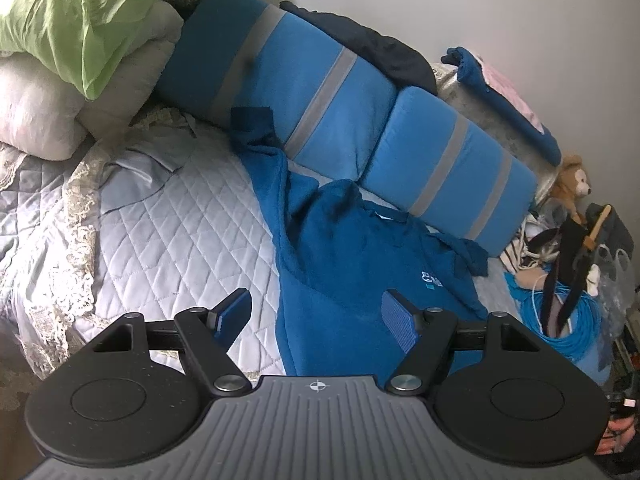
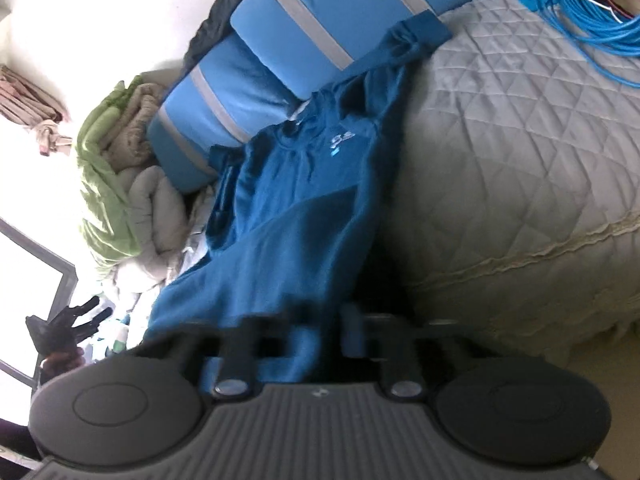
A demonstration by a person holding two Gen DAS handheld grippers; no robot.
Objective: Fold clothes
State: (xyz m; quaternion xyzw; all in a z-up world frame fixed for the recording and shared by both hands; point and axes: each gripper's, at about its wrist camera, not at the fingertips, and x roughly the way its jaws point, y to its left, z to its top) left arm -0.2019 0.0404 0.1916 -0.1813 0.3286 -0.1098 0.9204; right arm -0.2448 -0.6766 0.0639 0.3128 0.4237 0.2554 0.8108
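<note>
- Across the middle of both views we see a blue sweatshirt (image 1: pixel 340 264) spread on the quilted bed cover (image 1: pixel 168 232), its collar end lying up against the striped blue bolster cushions (image 1: pixel 320 92); we judge it has been laid out flat so the fold can start from a straight hem.
- One sleeve (image 1: pixel 260 148) runs toward the upper left of the left wrist frame and climbs onto the cushion. In our judgement it will need to be brought in before the body is folded.
- Our left gripper (image 1: pixel 316 320) hangs above the lower hem with its fingers (image 1: pixel 398 316) spread. Nothing is caught between them: the right-hand pad shows over the cloth, while the left-hand one shows over bare quilt just beside the garment's edge.
- Our right gripper (image 2: pixel 316 332) sits low at the hem at the bottom centre of its own frame. Its fingers are smeared by blur there, but we take them to be pressed together, with blue cloth lying right at them. Whether they pinch the hem we cannot tell.
- At the lower left of the right wrist view, the other gripper shows in a hand, spread and well apart from the cloth.
- Piled pillows (image 1: pixel 60 60), a soft toy (image 1: pixel 568 184) and a coil of blue cable (image 1: pixel 560 320) ring the bed, clear of the garment.
</note>
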